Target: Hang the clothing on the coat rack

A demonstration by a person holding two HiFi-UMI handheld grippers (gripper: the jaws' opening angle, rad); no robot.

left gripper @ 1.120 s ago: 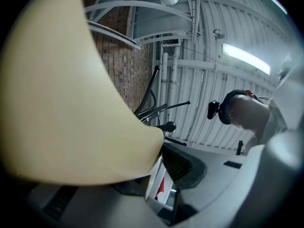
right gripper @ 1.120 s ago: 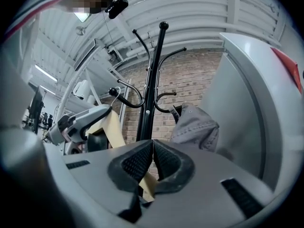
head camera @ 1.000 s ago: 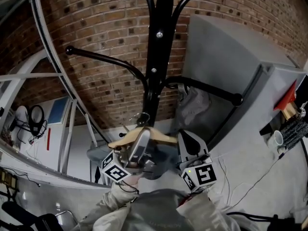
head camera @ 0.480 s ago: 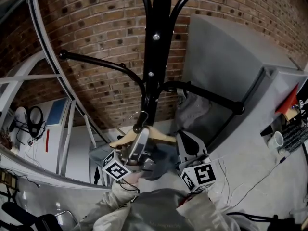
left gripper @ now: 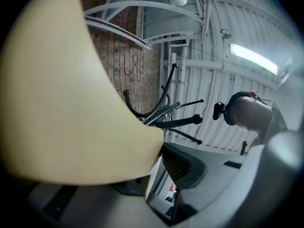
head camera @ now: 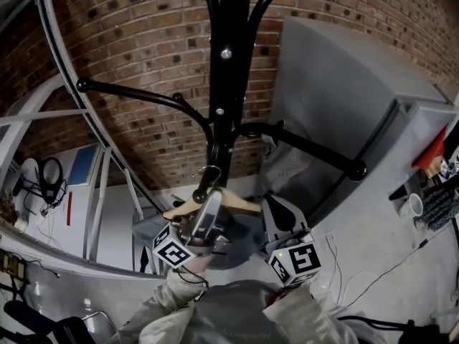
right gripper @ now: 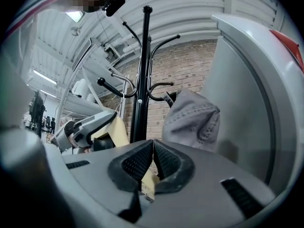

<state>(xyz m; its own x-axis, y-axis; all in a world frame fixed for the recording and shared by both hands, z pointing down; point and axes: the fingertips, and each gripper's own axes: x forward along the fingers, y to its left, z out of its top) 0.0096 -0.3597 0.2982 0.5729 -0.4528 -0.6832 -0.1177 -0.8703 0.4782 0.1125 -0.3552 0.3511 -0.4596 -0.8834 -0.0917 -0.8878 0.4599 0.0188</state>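
Just below the rack (head camera: 228, 63), the left gripper (head camera: 211, 201) is clamped on the hanger (head camera: 179, 209) near its hook. The right gripper (head camera: 276, 208) pinches the hanger's other end. Dark clothing (head camera: 240, 236) droops beneath the hanger, not yet hung.

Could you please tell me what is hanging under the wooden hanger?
A blue-grey garment hangs under the wooden hanger. The left claw and right claw cover much of it, so its type is unclear.
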